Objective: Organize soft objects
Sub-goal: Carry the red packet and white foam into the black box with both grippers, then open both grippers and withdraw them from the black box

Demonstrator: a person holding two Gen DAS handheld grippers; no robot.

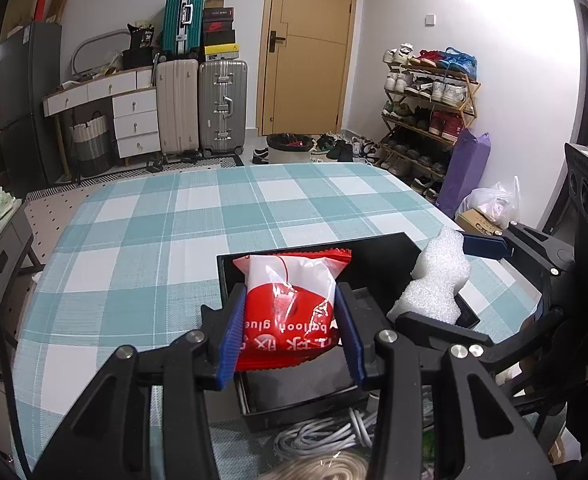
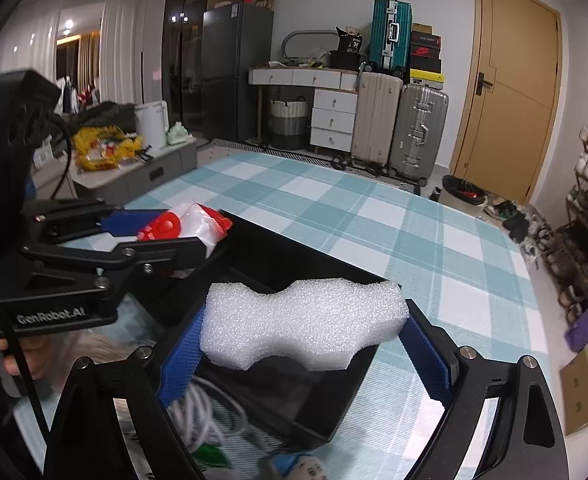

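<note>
Left gripper (image 1: pixel 290 332): clamped on red-and-white plastic glue packet (image 1: pixel 290 300), held above shallow black rectangular tray (image 1: pixel 386 252) on teal-and-white checked tablecloth (image 1: pixel 174 240). Right gripper (image 2: pixel 306 348): jaws wide, pads pressed on both ends of white wavy foam block (image 2: pixel 302 320) (over tray's right end).

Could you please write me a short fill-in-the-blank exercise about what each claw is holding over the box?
1. The left claw is shut on a red and white ____.
2. The right claw grips a white block of ____.
3. Both items hang above a ____ box.
4. The box sits on a checked tablecloth in teal and ____.

Missing words: packet; foam; black; white
</note>
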